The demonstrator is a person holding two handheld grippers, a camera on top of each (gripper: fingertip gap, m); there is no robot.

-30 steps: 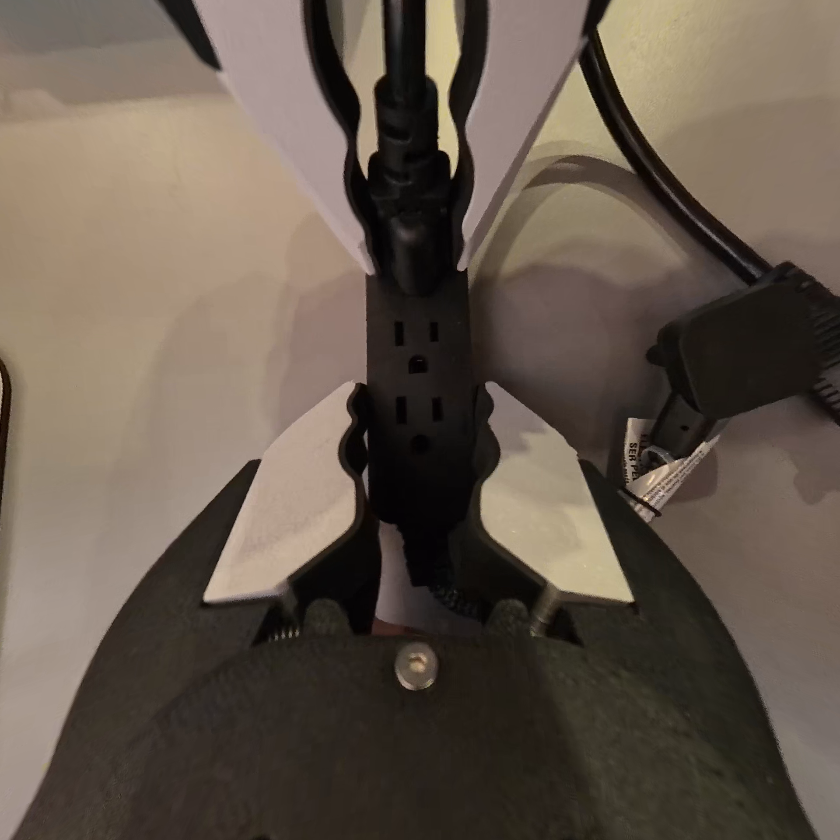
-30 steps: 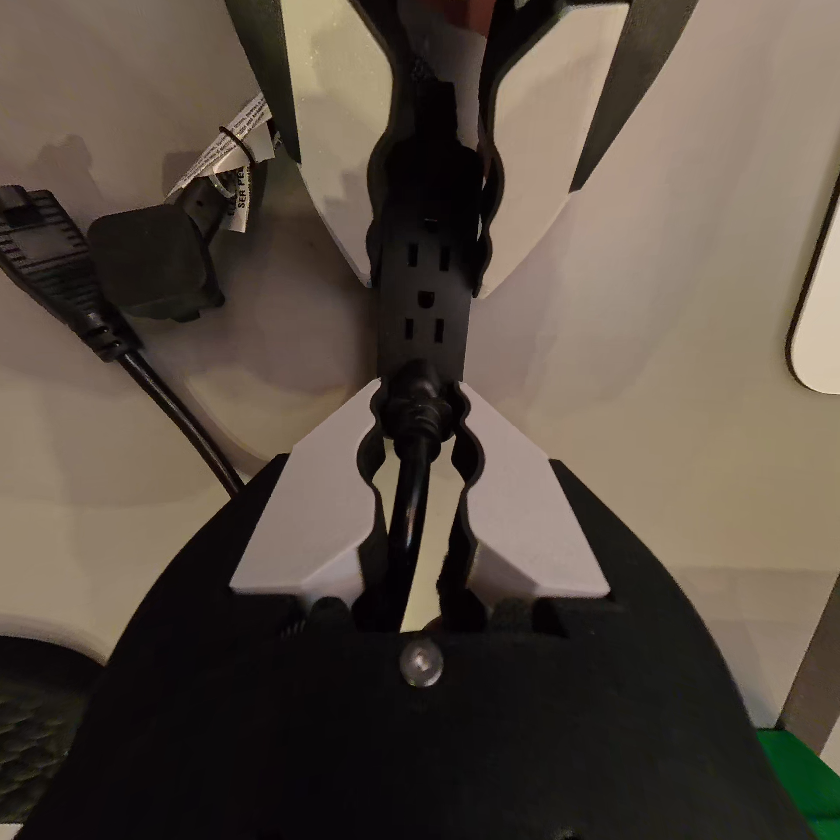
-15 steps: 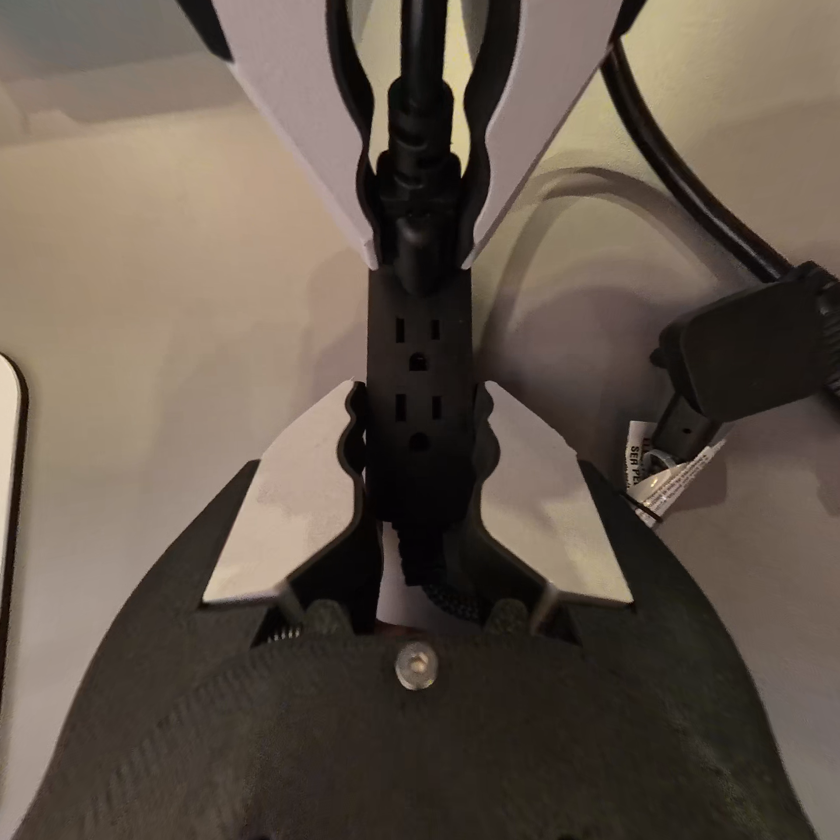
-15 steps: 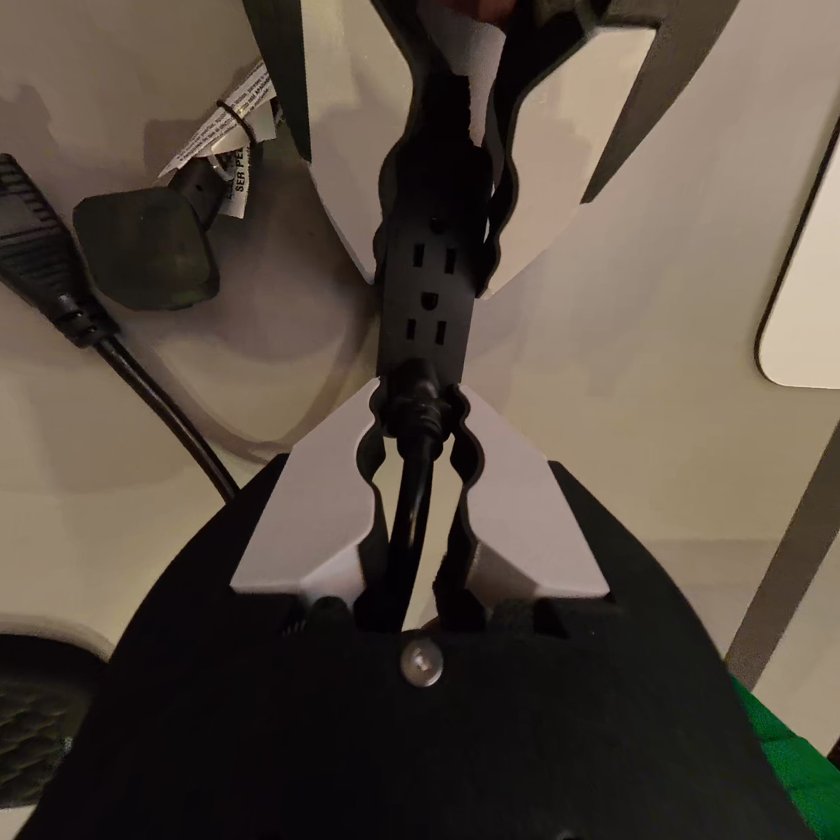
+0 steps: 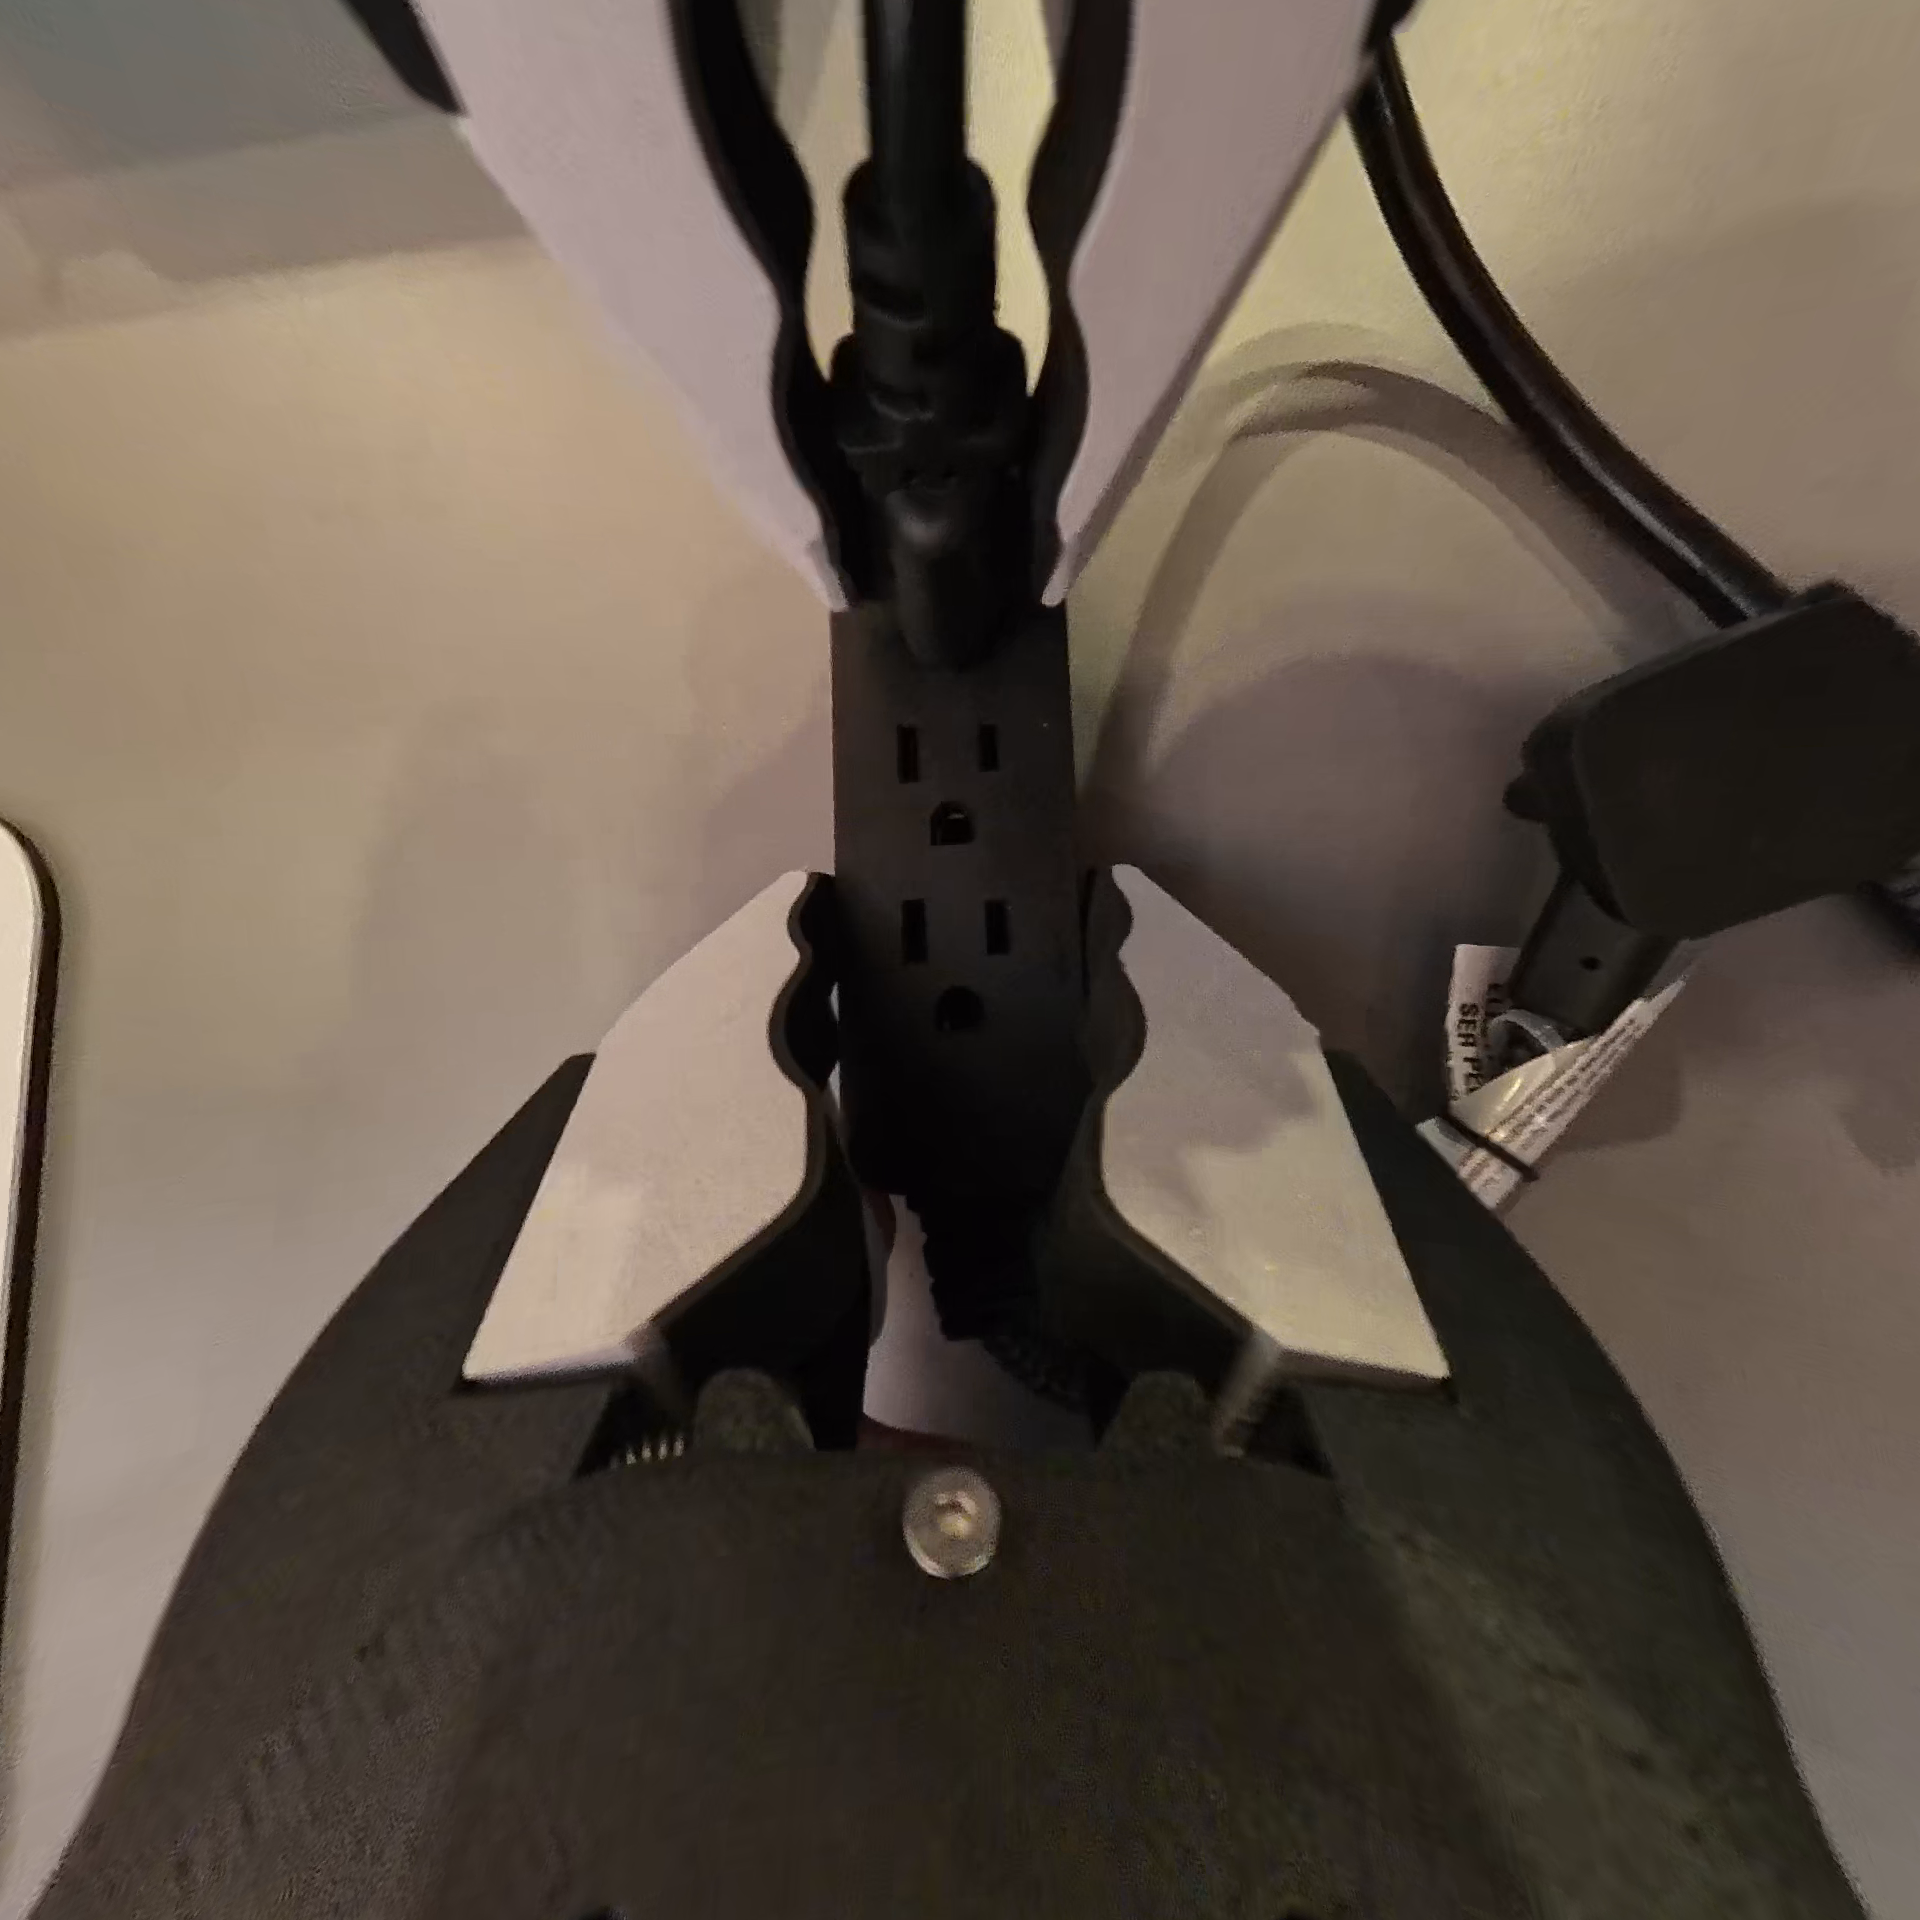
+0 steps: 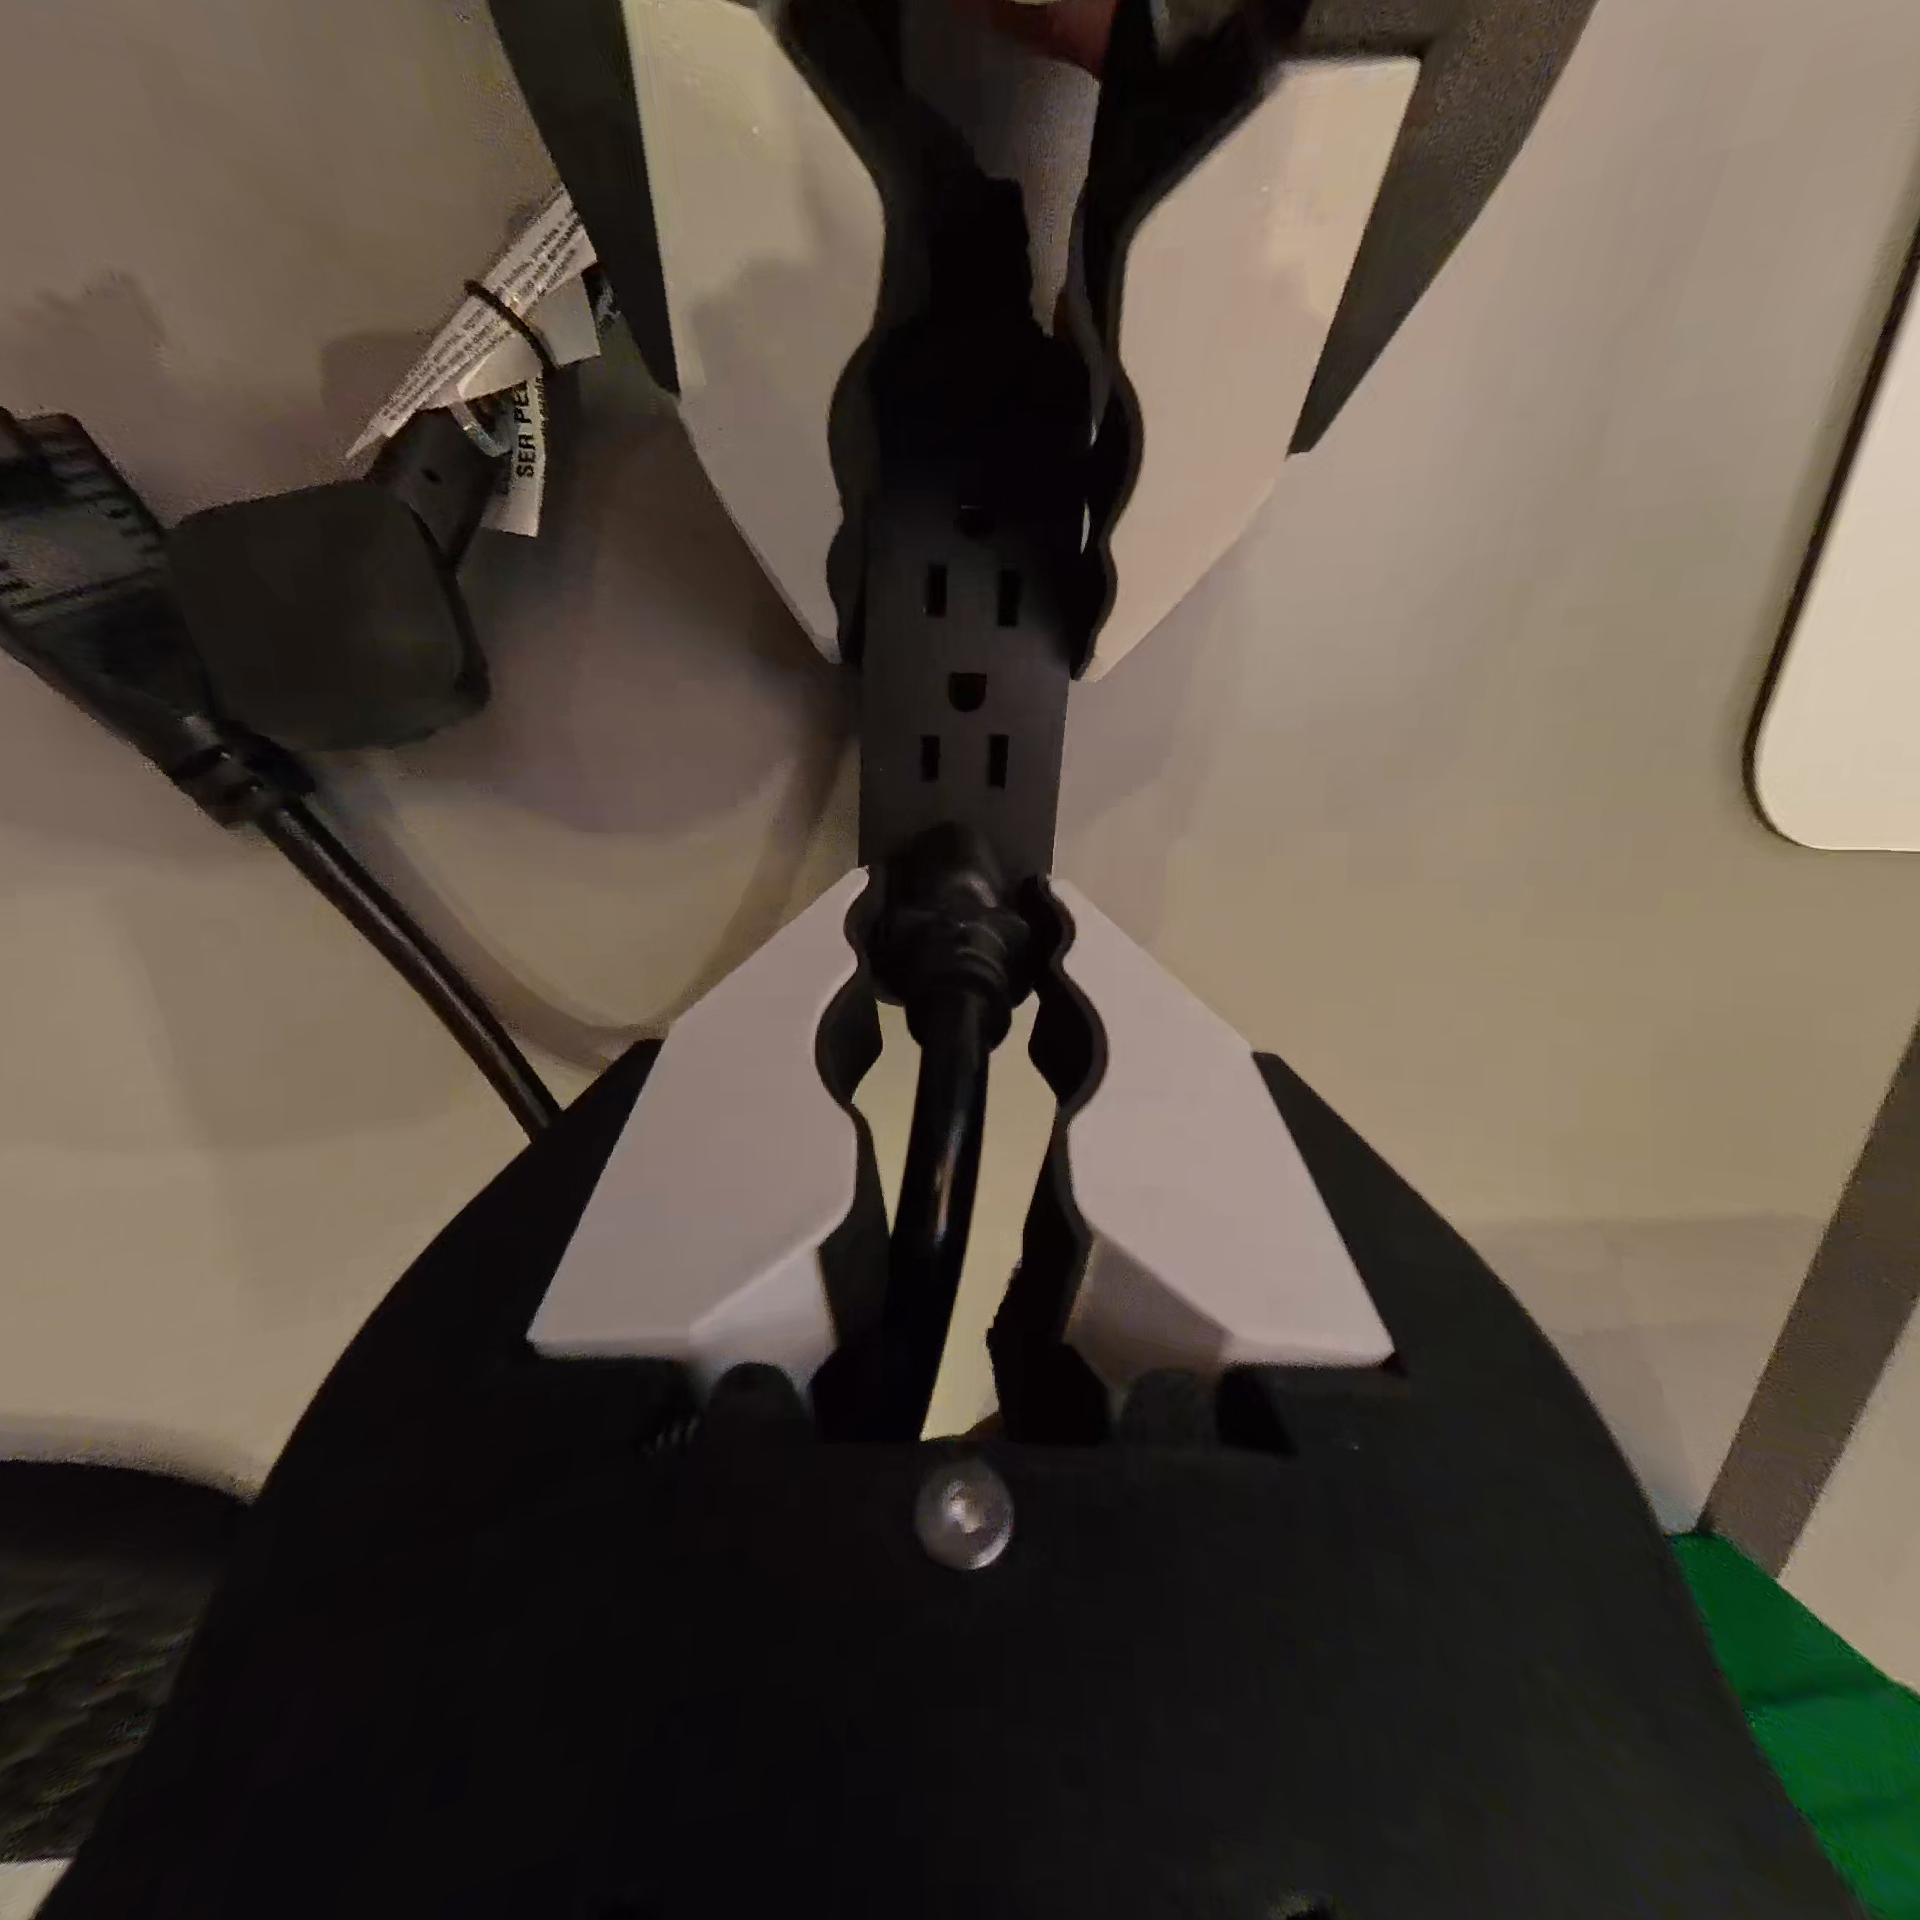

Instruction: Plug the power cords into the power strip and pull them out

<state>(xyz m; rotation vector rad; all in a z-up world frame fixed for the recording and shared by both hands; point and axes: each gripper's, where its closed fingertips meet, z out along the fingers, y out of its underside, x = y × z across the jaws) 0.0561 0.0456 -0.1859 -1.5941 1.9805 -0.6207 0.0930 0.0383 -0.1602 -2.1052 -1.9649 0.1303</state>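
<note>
A black power strip (image 5: pixel 951 831) is held between both grippers above a pale table. My left gripper (image 5: pixel 966 878) is shut on the strip's cable end. My right gripper (image 5: pixel 943 603) comes from the far side and is shut on a black plug (image 5: pixel 925 488) at the strip's far outlet. No prongs show. Two outlets between the grippers are bare. In the right wrist view my right gripper (image 6: pixel 958 881) grips the same plug (image 6: pixel 951 920), its cord (image 6: pixel 935 1195) running back between the fingers. The strip (image 6: pixel 966 707) and the left gripper (image 6: pixel 961 665) lie beyond.
A second black plug (image 5: pixel 1725 790) with a white tag (image 5: pixel 1527 1101) lies loose on the table beside a thick black cord (image 5: pixel 1538 364); it also shows in the right wrist view (image 6: pixel 322 613). A white dark-edged slab (image 6: pixel 1849 623) lies on the other side. Something green (image 6: pixel 1829 1683) shows at the lower right. One gripper's finger ends stand about 5 cm off the other's.
Both grippers and the strip have drifted together a little toward the white slab, which shows more now. Both grips are unchanged and the plug stays at the outlet.
</note>
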